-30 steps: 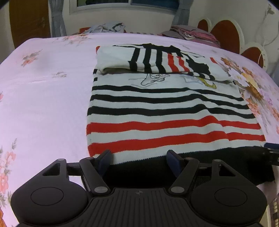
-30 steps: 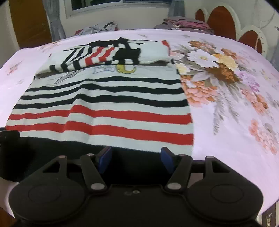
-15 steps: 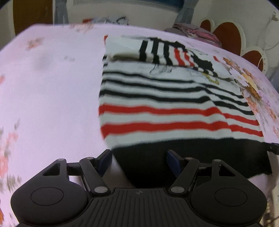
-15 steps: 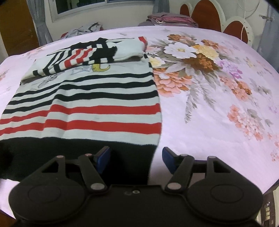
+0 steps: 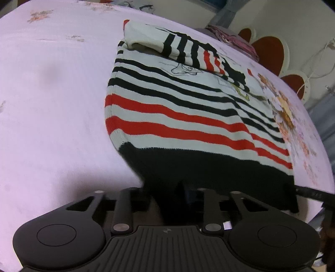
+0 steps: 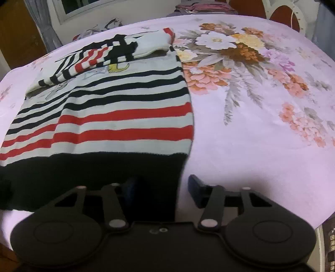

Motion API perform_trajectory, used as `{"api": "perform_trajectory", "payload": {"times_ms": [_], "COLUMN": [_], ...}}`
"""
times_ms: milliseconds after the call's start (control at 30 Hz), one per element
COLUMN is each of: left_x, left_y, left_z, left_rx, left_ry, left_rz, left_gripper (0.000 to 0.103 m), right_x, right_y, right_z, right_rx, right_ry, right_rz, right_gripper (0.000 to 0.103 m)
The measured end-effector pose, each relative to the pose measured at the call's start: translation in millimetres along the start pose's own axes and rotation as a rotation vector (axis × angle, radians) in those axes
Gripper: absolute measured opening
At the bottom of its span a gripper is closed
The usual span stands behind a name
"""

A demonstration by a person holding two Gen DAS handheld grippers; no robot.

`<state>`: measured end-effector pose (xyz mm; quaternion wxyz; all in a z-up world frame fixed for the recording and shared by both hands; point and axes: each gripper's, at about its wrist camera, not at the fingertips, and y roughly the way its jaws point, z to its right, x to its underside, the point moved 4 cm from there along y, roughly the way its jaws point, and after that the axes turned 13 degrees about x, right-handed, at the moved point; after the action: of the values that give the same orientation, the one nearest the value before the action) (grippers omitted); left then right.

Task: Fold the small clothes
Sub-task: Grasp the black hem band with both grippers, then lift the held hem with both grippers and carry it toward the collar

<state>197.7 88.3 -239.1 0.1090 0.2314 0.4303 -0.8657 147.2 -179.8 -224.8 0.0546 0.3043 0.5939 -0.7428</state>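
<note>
A small striped sweater point(image 5: 188, 117) in white, black and red lies on the pink bed sheet, its sleeves folded across the chest at the far end. It also shows in the right wrist view point(image 6: 117, 113). My left gripper point(image 5: 167, 194) is at the near left corner of the black hem, and its fingers are hidden under the fabric. My right gripper point(image 6: 163, 188) is open at the near right corner of the hem; the hem lies between its fingers, covering the left one, and the right fingertip point(image 6: 195, 185) is bare.
The pink sheet point(image 5: 52, 125) has a big flower print point(image 6: 230, 52) to the right of the sweater. Folded clothes point(image 6: 205, 7) are piled at the bed's far edge by a red and white headboard point(image 5: 270, 52). The bed's near edge is just below both grippers.
Both grippers moved outward to the hem's two near corners and closer to the fabric. The hem now lies over the left gripper's fingers, and the left corner is pulled up slightly.
</note>
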Motion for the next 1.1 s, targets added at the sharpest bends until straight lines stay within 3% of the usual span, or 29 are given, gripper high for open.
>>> {"api": "perform_trajectory", "payload": {"times_ms": [100, 200, 600, 833, 1100], "left_x": [-2.4, -6.1, -66.6, -115.9, -175.1], "left_y": [0.3, -0.4, -27.6, -27.7, -14.5], "left_z": [-3.7, -3.0, 26.6, 35.5, 35.2], "left_rx": [0.024, 0.046, 0.081, 0.087, 0.061], "left_ry": [-0.008, -0.002, 0.114, 0.144, 0.142], "left_rz": [-0.02, -0.018, 0.127, 0.221, 0.302], "left_gripper": [0.006, 0.006, 0.005, 0.005, 0.005], "right_x": [-2.6, -6.7, -52.6, -104.4, -172.7], "right_y": [0.5, -3.1, -38.9, -49.3, -32.8], "right_z": [0.6, -1.3, -16.2, -21.8, -31.4], "right_rx": [-0.032, -0.072, -0.101, -0.14, -0.166], "right_ry": [0.017, 0.017, -0.068, -0.056, -0.047], "right_rz": [-0.031, -0.04, 0.134, 0.229, 0.288], "right_gripper": [0.03, 0.009, 0.009, 0.009, 0.009]}}
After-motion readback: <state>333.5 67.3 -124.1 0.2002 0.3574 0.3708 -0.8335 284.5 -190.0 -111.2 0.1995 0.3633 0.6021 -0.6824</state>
